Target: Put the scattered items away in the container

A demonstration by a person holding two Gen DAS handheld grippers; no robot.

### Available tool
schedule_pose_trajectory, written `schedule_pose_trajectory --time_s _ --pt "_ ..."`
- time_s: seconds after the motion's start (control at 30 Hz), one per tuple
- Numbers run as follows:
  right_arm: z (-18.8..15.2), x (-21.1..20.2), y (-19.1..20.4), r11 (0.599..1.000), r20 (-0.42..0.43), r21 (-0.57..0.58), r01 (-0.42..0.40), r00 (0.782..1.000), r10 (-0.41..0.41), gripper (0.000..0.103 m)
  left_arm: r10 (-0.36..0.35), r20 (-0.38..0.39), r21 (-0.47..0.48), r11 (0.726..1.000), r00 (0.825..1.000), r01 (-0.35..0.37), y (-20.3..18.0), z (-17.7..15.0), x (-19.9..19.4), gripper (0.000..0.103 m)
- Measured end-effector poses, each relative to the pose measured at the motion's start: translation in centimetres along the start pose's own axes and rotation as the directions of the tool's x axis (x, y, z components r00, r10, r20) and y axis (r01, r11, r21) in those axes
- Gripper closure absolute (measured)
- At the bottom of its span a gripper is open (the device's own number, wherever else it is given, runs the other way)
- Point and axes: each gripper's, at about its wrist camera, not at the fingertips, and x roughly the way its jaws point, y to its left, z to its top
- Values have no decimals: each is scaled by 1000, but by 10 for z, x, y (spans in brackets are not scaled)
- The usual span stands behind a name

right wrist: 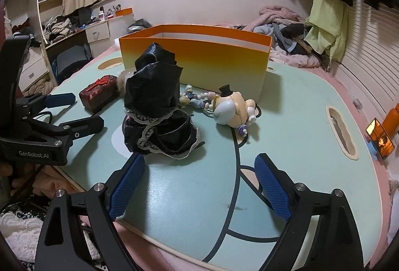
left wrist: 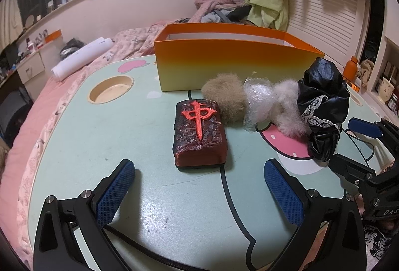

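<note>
An orange box (left wrist: 232, 66) stands open-topped at the back of the pale green table (left wrist: 139, 136). A dark red block with a red raised sign (left wrist: 199, 131) lies just ahead of my left gripper (left wrist: 199, 167), which is open and touches nothing. Beside the block sit a brown fur ball (left wrist: 224, 101), crumpled clear plastic (left wrist: 259, 99), white fluff (left wrist: 286, 106) and a black lace-trimmed cloth (left wrist: 324, 106). My right gripper (right wrist: 199, 161) is open and holds nothing, the black cloth (right wrist: 157, 106) just ahead to its left. A pale duck figure with a top hat (right wrist: 229, 109) and beads (right wrist: 197, 99) lie before the box (right wrist: 199, 59).
The table has a round cup hole (left wrist: 111, 89) and a slot (right wrist: 341, 131). It rests on a bed with pink bedding (left wrist: 37, 126), a paper roll (left wrist: 82, 56) and heaped clothes (right wrist: 286, 21). An orange bottle (right wrist: 391, 119) stands off the right edge.
</note>
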Motion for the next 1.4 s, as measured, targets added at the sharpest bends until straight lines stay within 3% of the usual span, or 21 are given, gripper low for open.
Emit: schedule_pose_trajectory --time_s 0.3,0.5,0.63,0.7,0.73,0.83,0.87,1.0,1.1,1.13,1.17,1.2,1.4 --pt "1 1 -1 1000 1 0 -3 1000 3 10 -14 -17 -1 1000 1000 14 7 3 -8 0" --pt "1 1 0 1000 1 -1 -4 1000 4 10 -28 37 12 1000 999 28 21 46 -31 10" --pt "1 1 0 1000 2 -1 -6 1000 6 10 -40 27 48 998 999 39 22 93 -30 39" --pt "1 1 0 1000 2 -2 -6 1000 6 10 -71 7 55 996 997 71 23 115 -23 44" --pt "0 1 0 1000 2 -2 -7 1000 7 10 -81 -3 56 995 997 81 23 125 -19 53" --pt "0 1 0 1000 3 -3 -8 1000 8 10 -90 -65 57 994 994 94 21 154 2 78" --pt "0 1 0 1000 3 -3 -8 1000 8 10 -104 -89 57 992 991 109 19 161 9 82" --pt "0 1 0 1000 3 -4 -10 1000 10 10 -75 -209 70 993 975 91 8 175 47 80" --pt "1 1 0 1000 3 -5 -11 1000 11 10 -82 -250 75 992 965 104 3 177 64 79" --pt "0 1 0 1000 3 -6 -11 1000 11 10 -80 -268 75 992 960 103 3 177 69 69" --pt "0 1 0 1000 3 -6 -12 1000 12 9 -68 -304 71 993 950 94 1 177 77 53" --pt "0 1 0 1000 3 -6 -12 1000 12 9 -62 -318 71 994 946 89 1 177 81 50" --pt "0 2 0 1000 4 -7 -13 1000 13 9 -38 -347 92 993 937 75 0 181 91 50"
